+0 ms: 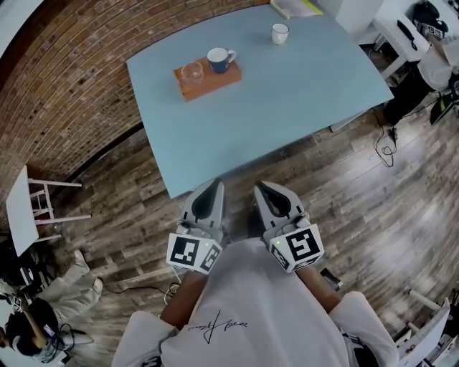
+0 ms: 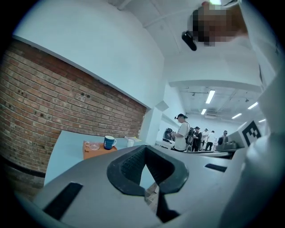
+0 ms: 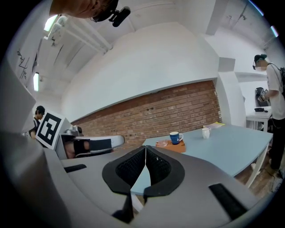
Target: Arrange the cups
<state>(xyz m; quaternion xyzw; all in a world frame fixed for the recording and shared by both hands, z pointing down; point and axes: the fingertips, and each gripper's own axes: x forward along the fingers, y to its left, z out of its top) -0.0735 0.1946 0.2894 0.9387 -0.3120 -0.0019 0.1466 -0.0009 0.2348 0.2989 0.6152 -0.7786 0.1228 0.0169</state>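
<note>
Left gripper and right gripper are held side by side, close to the body. They are above the wooden floor, just short of the near edge of the light blue surface, and both are pointed toward it. A marker cube is seen at the rear of the left gripper.

Left gripper view: the jaws are pressed together at the tips and nothing is pinched. Only a narrow slit is left behind the tips, through which surface and floor are seen.

Right gripper view: the jaws are likewise pressed together, with nothing between them.

The cups are well apart from both grippers, on the far part of the surface.
- An orange-brown board lies toward the far left corner.
- A blue mug stands upright on the board, its handle to the right in the head view.
- A clear glass cup stands just beside the mug, on its left, also on the board.
- A white cup stands upright directly on the surface, apart from the board, to its right and farther back.

A flat yellow item lies at the far edge beyond the white cup; its kind cannot be told.

A brick wall runs along the left of the surface. A white chair stands on the floor at the left.
</note>
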